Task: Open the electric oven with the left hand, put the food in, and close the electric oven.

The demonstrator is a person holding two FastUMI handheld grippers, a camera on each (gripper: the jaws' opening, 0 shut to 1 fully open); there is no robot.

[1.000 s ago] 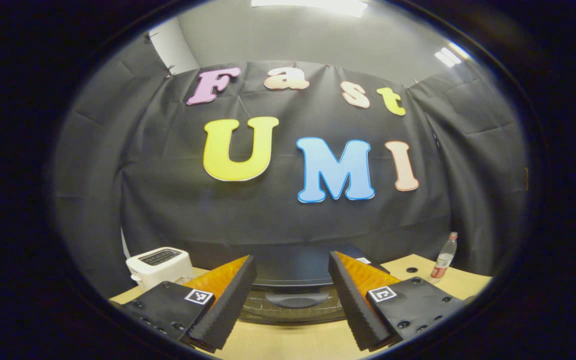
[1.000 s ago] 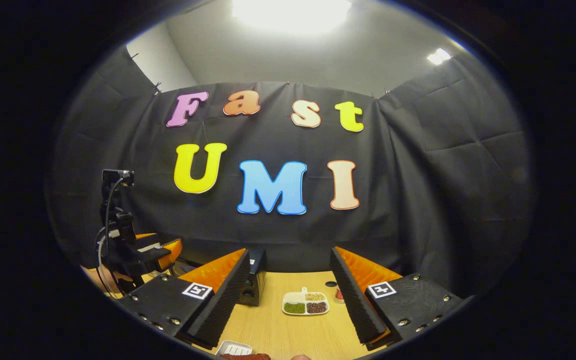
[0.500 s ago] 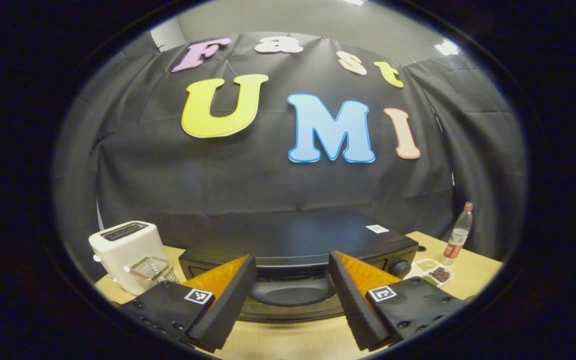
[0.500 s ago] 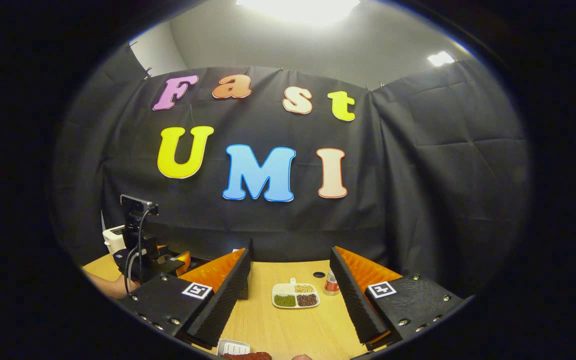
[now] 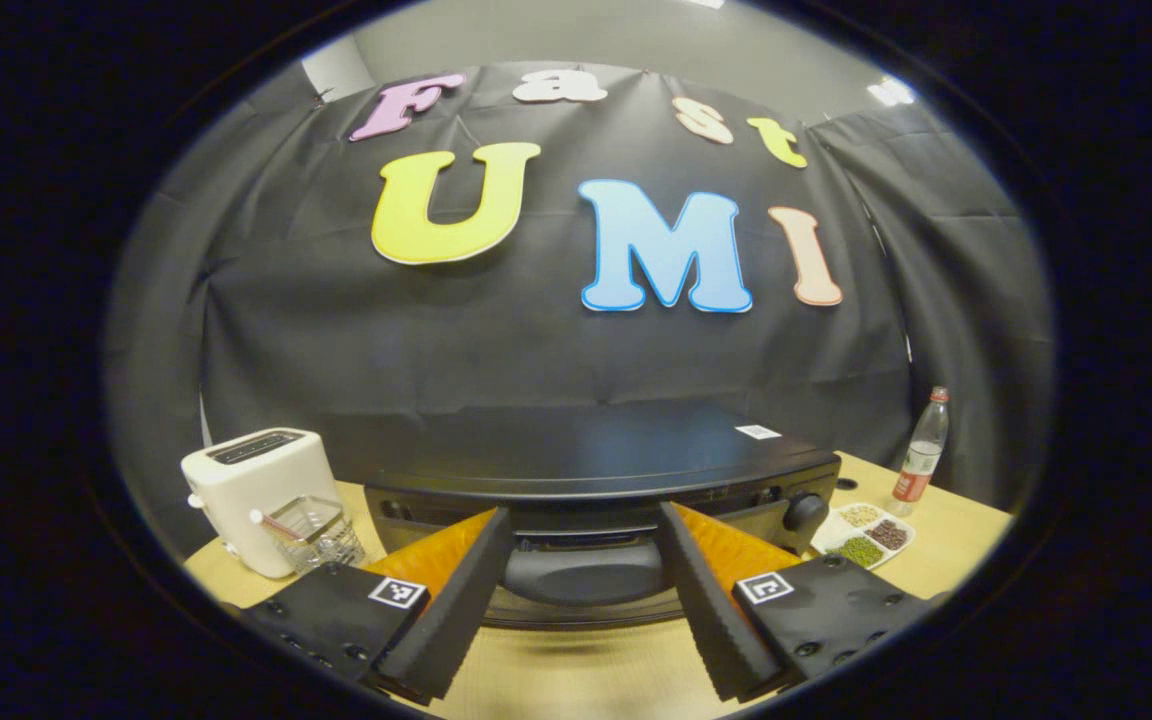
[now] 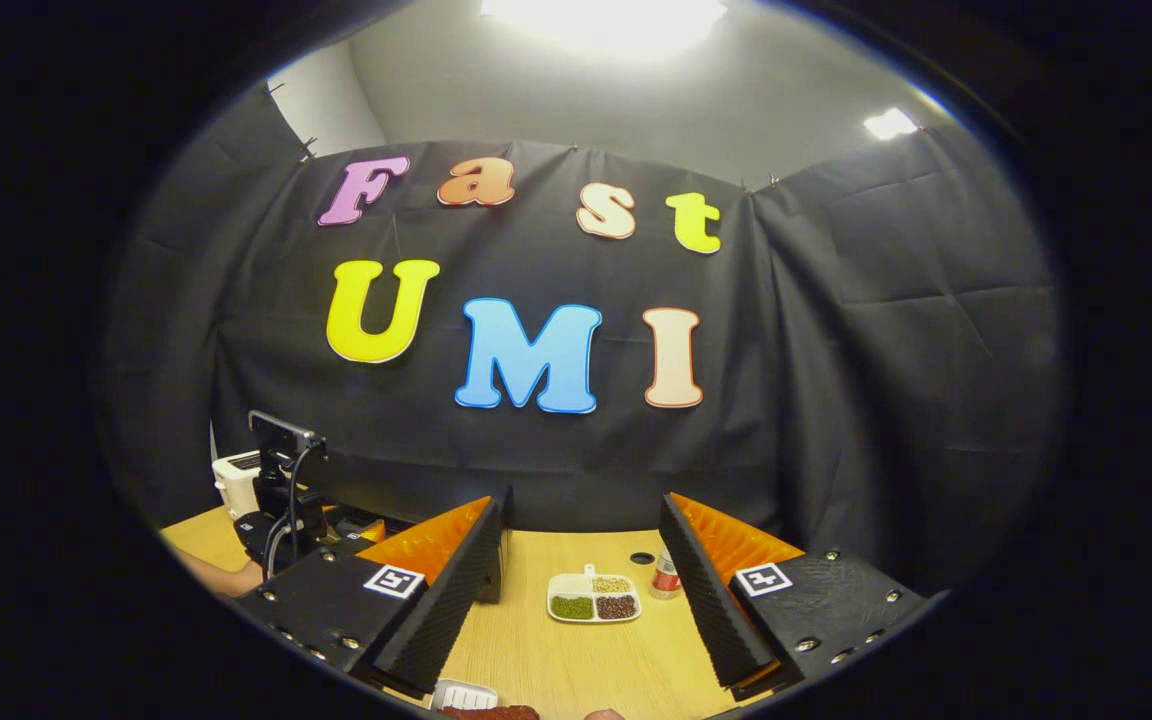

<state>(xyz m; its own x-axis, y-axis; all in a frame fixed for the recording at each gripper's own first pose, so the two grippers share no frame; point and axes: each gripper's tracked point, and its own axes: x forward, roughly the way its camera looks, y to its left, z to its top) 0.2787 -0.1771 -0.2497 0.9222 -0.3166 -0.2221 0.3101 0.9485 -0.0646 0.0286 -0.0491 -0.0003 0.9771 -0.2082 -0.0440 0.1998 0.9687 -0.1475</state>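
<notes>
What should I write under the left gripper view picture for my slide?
Open left gripper lined up with the black electric oven's door handle, white toaster beside it.

We hold the right gripper (image 6: 581,585) above the light wooden table (image 6: 576,665), its fingers (image 6: 451,590) spread wide with nothing between them. Between them, farther off, a white divided plate of green, brown and tan beans (image 6: 593,598) lies on the table, and a small red-labelled bottle (image 6: 666,575) stands just beside it on the right. At the far left we see the left gripper (image 6: 286,490) with its cable, in front of a white toaster (image 6: 234,482). A white tray edge (image 6: 464,693) shows at the bottom.
</notes>
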